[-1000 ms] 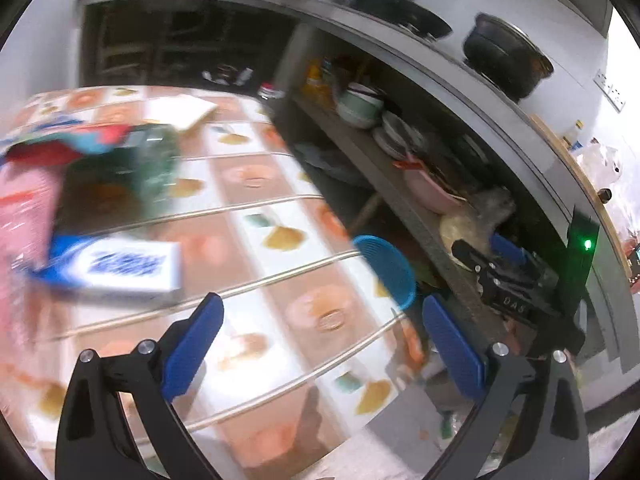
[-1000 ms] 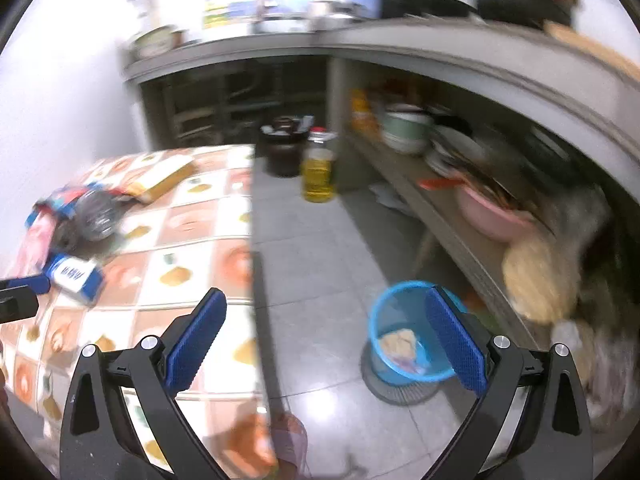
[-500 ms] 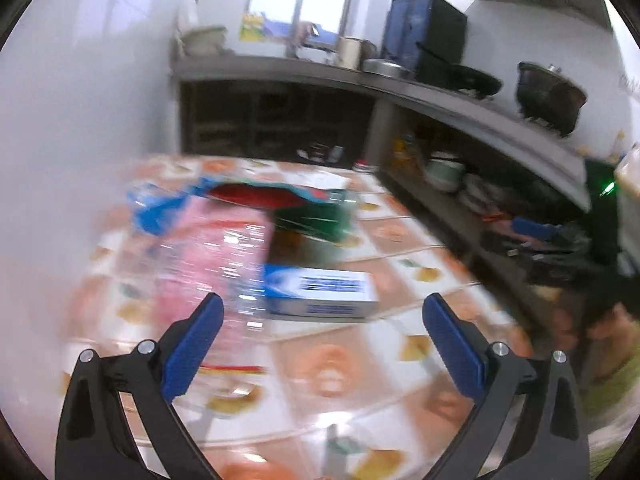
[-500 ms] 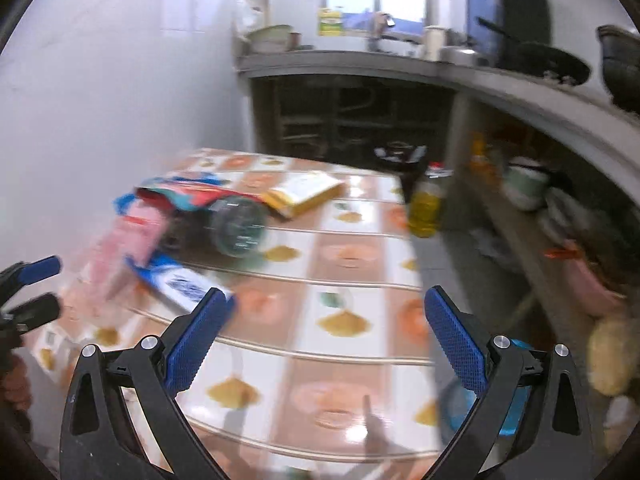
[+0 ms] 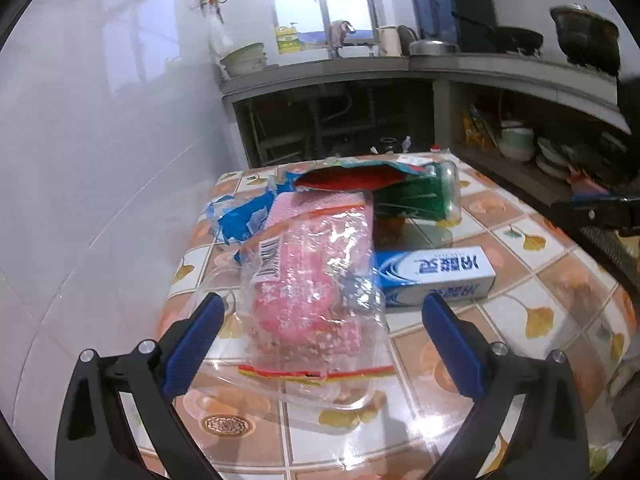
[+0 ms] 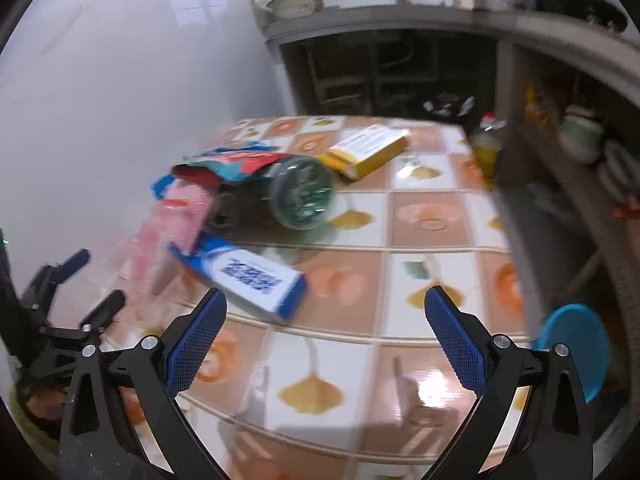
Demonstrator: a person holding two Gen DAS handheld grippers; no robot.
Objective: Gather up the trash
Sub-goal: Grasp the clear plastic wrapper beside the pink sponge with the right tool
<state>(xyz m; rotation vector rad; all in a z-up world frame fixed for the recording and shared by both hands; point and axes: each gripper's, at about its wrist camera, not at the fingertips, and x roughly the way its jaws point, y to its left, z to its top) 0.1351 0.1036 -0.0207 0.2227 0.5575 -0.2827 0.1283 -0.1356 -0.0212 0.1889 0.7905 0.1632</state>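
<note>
While both tongs (image 5: 320, 336) (image 6: 324, 328) stay spread and empty, the left now faces the pink wrapper (image 5: 312, 280).

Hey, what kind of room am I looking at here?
Most likely a home kitchen. A concrete counter carries a dark cooking pot and a kettle, bowls sit on the shelf beneath, and a table with a tile-print cover holds wrappers and boxes.
</note>
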